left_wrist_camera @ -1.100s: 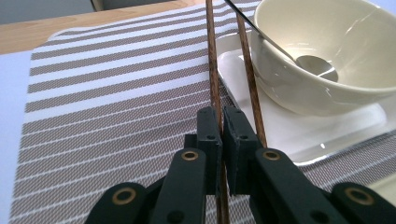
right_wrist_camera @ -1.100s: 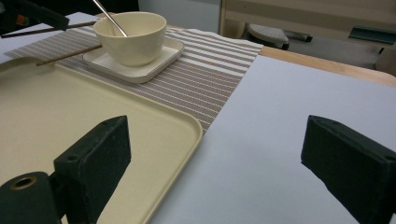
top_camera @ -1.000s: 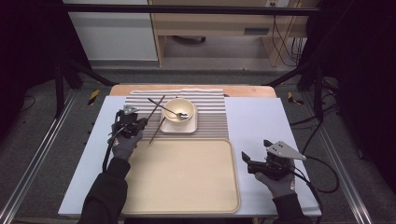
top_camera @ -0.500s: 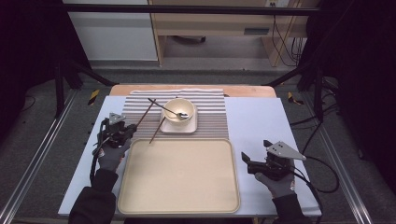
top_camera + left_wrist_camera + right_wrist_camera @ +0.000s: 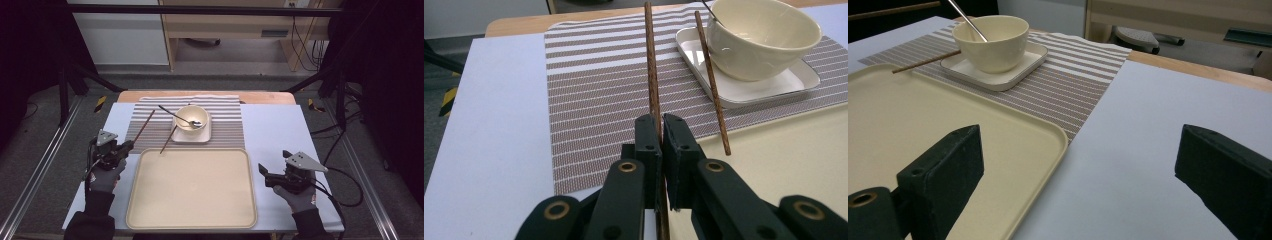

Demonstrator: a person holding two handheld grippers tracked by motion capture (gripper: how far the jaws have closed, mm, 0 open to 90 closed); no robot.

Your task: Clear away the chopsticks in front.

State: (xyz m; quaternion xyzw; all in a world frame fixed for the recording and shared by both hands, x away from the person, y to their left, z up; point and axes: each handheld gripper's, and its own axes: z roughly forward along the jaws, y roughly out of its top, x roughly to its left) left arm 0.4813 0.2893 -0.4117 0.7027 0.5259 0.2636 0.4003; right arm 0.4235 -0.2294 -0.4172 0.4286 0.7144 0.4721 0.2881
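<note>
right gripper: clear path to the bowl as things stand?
Probably yes. The right gripper is open and holds nothing, and from it the blue table and striped mat lead to the bowl with nothing between. The spoon in the bowl could foul a rim grasp.

The counter (image 5: 280, 135) has a pale blue top, with a bare wooden strip at its far edge. A striped placemat (image 5: 225, 125) lies flat at the far middle. A cream tray (image 5: 190, 220) lies at the near edge, apparently just overlapping the placemat's near border.
</note>
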